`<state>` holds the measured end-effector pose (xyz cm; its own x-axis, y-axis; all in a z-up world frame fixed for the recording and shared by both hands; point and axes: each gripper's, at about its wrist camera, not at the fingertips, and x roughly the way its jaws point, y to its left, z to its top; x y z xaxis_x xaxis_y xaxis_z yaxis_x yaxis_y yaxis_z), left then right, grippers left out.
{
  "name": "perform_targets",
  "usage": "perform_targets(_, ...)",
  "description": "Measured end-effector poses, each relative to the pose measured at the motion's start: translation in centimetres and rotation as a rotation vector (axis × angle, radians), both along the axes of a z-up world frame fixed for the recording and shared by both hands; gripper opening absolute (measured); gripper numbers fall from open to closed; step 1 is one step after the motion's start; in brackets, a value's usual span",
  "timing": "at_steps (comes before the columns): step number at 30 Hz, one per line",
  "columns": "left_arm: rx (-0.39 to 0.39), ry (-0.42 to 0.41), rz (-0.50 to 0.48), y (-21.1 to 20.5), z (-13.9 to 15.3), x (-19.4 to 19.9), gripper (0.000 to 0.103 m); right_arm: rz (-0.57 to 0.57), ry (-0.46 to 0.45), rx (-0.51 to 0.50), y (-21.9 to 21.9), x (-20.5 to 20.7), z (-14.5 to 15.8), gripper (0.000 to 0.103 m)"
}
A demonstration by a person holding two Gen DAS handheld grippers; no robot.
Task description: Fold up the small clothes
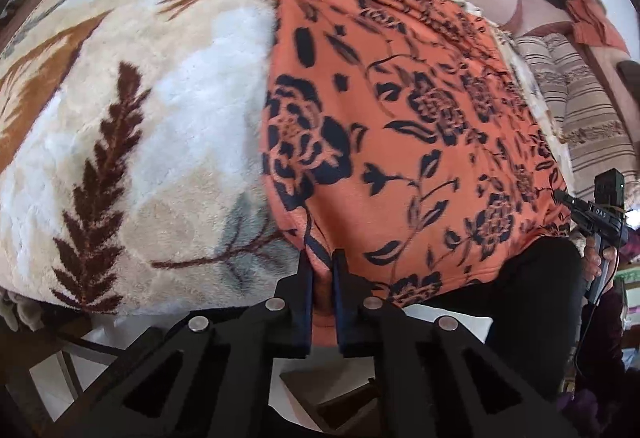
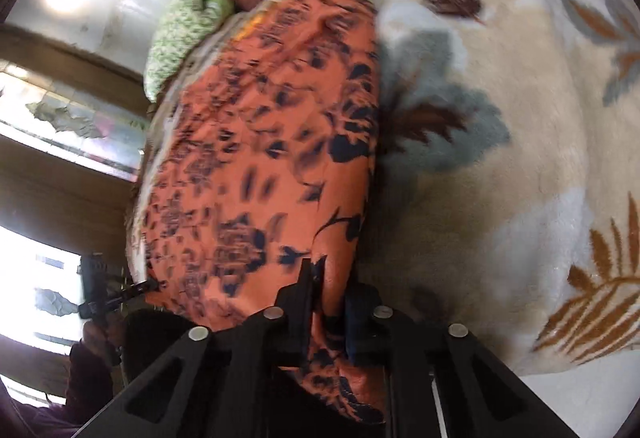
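Both near corners of the orange floral garment (image 1: 400, 110) are pinched by jaws pressed together, its long axis stretched away across the bed blanket (image 1: 160, 98).

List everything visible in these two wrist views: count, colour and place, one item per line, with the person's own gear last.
orange floral garment: one, orange with dark flowers, spread on the blanket, near edge pinched at two corners.
blanket: one, cream plush with brown and grey leaves, under the garment.
green cloth: one, light green, beyond the garment's far end.
striped cushions: beige with brown stripes, far right in the left view; count unclear.
left gripper: black, shut on the garment's edge.
right gripper: black, shut on the garment's other near corner.
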<state>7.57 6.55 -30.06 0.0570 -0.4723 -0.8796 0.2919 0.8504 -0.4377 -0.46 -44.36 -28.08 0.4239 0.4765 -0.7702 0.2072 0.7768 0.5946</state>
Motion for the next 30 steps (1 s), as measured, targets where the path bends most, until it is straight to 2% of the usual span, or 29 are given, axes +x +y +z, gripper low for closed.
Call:
perform_targets(6,-0.114,-0.022,0.024,0.9,2.6,0.9,0.007,-0.027,-0.108,0.066,-0.3,0.7,4.0,0.010)
perform_targets(10,-0.188,-0.068,0.066,2.0,5.3,2.4,0.007,-0.077,-0.175,0.139,-1.2,1.4,6.2,0.010)
perform_targets(17,-0.251,-0.159,0.135,4.1,9.5,6.0,0.007,-0.145,-0.252,0.218,-2.7,3.7,8.8,0.010)
perform_targets(19,-0.226,-0.186,0.137,4.3,10.3,6.9,0.007,-0.149,-0.261,0.228,-2.9,4.6,9.0,0.010)
perform_targets(21,-0.227,-0.165,0.113,4.6,10.3,6.9,0.007,-0.145,-0.244,0.195,-2.9,5.5,8.9,0.010)
perform_targets(23,-0.162,-0.139,0.094,4.1,9.5,6.2,0.010,-0.139,-0.202,0.162,-2.9,5.9,8.0,0.010)
perform_targets(24,-0.118,-0.130,0.078,3.8,8.9,5.6,0.023,-0.136,-0.178,0.149,-2.9,6.0,7.4,0.010)
perform_targets(26,-0.066,-0.099,0.061,3.0,7.0,4.3,0.042,-0.141,-0.133,0.140,-3.4,5.7,6.0,0.010)
perform_targets(30,-0.052,-0.026,0.065,2.2,3.7,2.0,0.042,-0.174,-0.066,0.169,-4.6,3.9,2.6,0.010)
